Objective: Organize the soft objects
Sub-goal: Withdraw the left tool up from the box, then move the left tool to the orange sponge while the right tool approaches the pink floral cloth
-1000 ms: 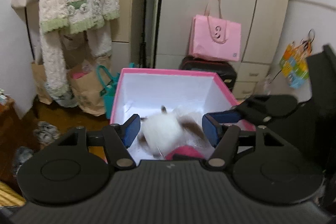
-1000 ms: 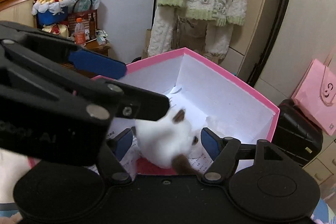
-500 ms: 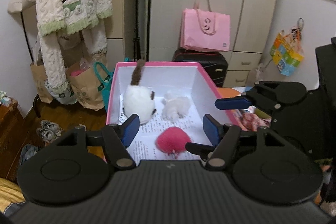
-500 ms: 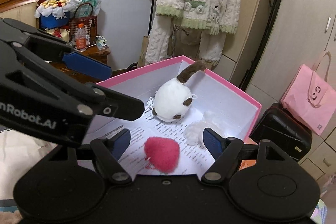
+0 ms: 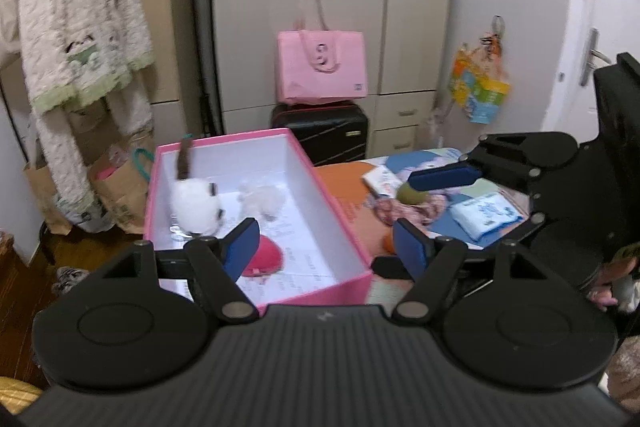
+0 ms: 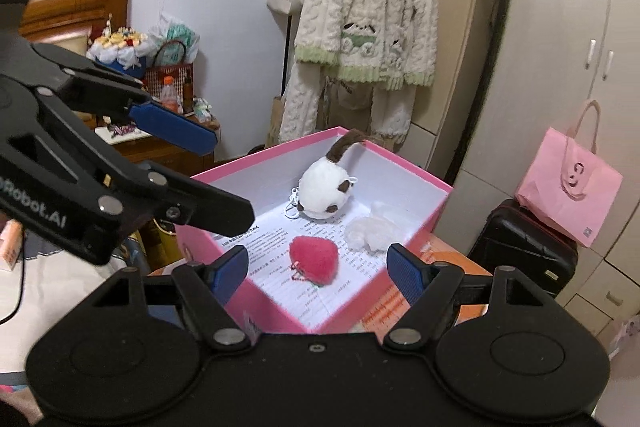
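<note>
A pink box with a white inside stands on the bed. In it lie a white plush with a brown tail, a white fluffy toy and a red fuzzy toy. My left gripper hangs over the box's near right corner; its jaws are opening and grip nothing. My right gripper is open and empty above the box's near corner. One of its blue pads shows to the right in the left wrist view.
A green ball, floral cloth and a blue-white packet lie on the bed right of the box. Behind stand a black suitcase with a pink bag, a wardrobe, a hanging cream cardigan and a cluttered nightstand.
The white plush left the jaws and now lies in the box's far corner. Both grippers have drawn back and up from the box. The left jaws stand wider.
</note>
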{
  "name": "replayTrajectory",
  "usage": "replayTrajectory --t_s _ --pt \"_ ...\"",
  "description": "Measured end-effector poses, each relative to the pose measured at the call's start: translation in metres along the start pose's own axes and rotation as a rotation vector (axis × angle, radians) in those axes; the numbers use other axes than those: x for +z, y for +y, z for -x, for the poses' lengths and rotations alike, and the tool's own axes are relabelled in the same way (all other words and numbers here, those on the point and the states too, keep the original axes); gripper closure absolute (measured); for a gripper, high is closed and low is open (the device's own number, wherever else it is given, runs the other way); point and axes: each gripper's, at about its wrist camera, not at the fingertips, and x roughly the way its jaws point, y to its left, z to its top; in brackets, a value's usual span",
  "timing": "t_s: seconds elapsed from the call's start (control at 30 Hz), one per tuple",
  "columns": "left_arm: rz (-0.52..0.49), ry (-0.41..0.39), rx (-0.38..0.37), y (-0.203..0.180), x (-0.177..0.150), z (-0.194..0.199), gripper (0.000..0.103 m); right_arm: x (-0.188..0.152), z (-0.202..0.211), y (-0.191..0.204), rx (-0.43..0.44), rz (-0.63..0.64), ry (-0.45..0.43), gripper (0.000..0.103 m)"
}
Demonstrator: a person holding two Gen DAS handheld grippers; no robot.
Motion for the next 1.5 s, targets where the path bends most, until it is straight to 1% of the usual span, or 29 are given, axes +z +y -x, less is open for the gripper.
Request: replayTrajectory --t_s 0.13,0.2,0.27,0.5,0.67,0.87,1.07,1.17,1.27,1.43,1.5 --pt "-0.025 0.003 -0.055 -0.019 -0.004 -0.002 0.030 -0.023 0.035 -0.009 -0.033 -0.017 -0.047 0.021" --pt "-0.018 0.006 -0.082 -0.027 -0.005 -0.004 0.030 -0.038 0.051 -0.016 -0.067 -0.054 -0.089 0.019" --pt "-0.019 0.001 -0.103 -0.033 -0.007 -0.006 0.030 -0.051 0.062 -0.024 -0.097 -0.097 -0.108 0.019" --pt "-0.038 0.018 -0.136 -0.055 -0.022 -0.028 0.030 -0.097 0.085 -0.045 -0.188 -0.201 -0.109 0.019" --pt "-0.034 0.047 -0.156 -0.071 -0.033 -0.054 0.030 -0.125 0.087 -0.059 -0.215 -0.273 -0.104 0.019" --pt "-0.026 0.056 -0.178 -0.082 -0.043 -0.083 0.030 -0.146 0.079 -0.079 -0.232 -0.337 -0.090 0.019" --pt "-0.026 0.040 -0.193 -0.091 -0.050 -0.109 0.030 -0.163 0.060 -0.106 -0.238 -0.402 -0.083 0.019" --pt "-0.030 0.021 -0.174 -0.095 -0.054 -0.124 0.030 -0.171 0.049 -0.120 -0.238 -0.431 -0.080 0.019" --pt "-0.013 -0.001 -0.152 -0.099 -0.062 -0.135 0.030 -0.177 0.036 -0.134 -0.218 -0.470 -0.070 0.019" --pt "-0.059 -0.032 -0.107 -0.108 -0.067 -0.160 0.030 -0.180 0.015 -0.154 -0.180 -0.492 -0.053 0.019" --pt "-0.068 -0.018 -0.094 -0.112 -0.068 -0.174 0.030 -0.178 0.007 -0.159 -0.161 -0.489 -0.046 0.019"
